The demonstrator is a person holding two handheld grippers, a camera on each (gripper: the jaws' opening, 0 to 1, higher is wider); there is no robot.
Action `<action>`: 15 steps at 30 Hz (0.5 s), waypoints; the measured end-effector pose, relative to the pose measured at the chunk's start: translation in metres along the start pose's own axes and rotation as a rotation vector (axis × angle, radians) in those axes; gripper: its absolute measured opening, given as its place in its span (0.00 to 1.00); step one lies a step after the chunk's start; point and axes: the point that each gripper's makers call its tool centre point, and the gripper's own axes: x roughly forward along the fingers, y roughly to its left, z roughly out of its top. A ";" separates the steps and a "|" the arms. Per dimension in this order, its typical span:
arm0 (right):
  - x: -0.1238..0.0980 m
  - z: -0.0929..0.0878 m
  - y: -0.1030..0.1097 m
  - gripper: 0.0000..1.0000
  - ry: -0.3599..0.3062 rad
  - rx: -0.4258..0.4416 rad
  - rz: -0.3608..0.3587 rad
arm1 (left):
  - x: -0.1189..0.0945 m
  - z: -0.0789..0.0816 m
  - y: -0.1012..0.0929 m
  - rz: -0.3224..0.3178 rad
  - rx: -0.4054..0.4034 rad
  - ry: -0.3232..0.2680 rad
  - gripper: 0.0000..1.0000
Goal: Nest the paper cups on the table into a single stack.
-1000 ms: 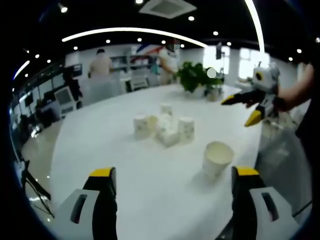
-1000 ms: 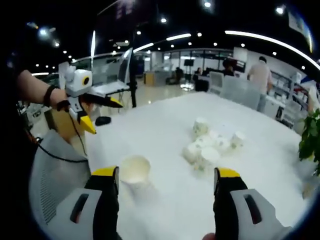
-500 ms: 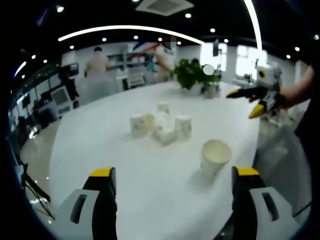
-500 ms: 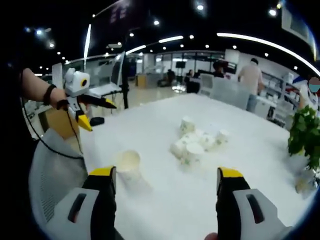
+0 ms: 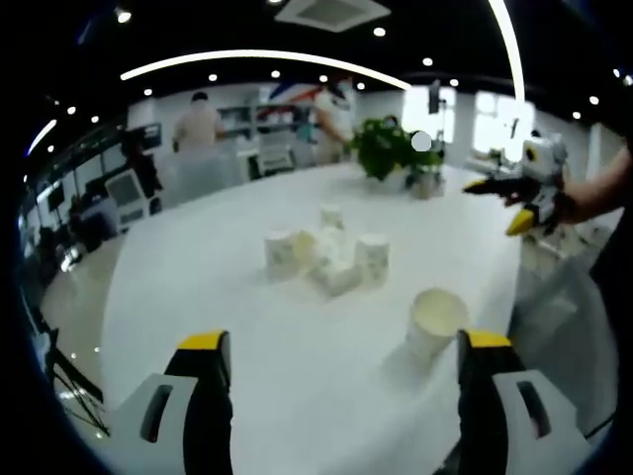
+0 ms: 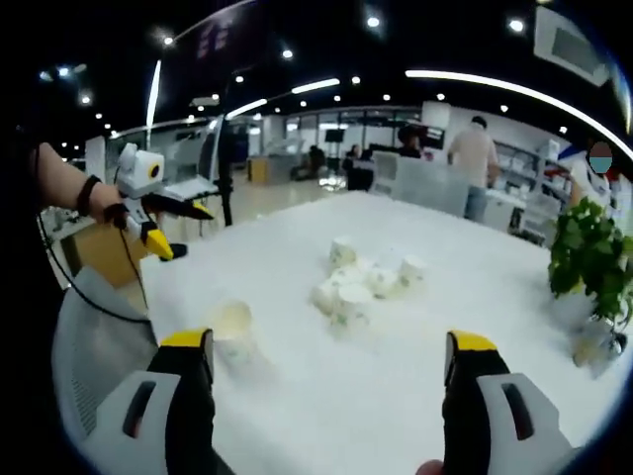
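Left gripper (image 5: 336, 371) and right gripper (image 6: 326, 366) both hover above the white tabletop (image 5: 247, 336), jaws spread wide, empty. A lone upright paper cup (image 5: 436, 322) stands near the tabletop's edge. A cluster of cups (image 5: 324, 255), some tipped over, sits mid-tabletop, well apart. A potted plant (image 5: 388, 148) stands beyond.

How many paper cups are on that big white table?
About 6. One white paper cup stands alone at the near edge. A mid-table cluster holds roughly five: upright ones at left, right and back, two toppled between. More may be hidden.
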 end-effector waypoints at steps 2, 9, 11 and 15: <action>0.000 -0.001 0.000 0.98 -0.003 0.008 0.006 | 0.000 0.000 -0.002 -0.004 0.005 0.004 0.94; -0.005 0.001 0.000 1.00 -0.033 0.018 0.011 | 0.001 -0.003 -0.005 -0.009 0.010 0.024 0.94; -0.007 0.001 -0.001 1.00 -0.039 0.013 0.005 | 0.001 -0.003 -0.007 -0.011 0.008 0.028 0.94; -0.011 0.002 -0.005 1.00 -0.064 0.030 -0.003 | 0.002 0.007 -0.006 -0.011 -0.024 0.007 0.94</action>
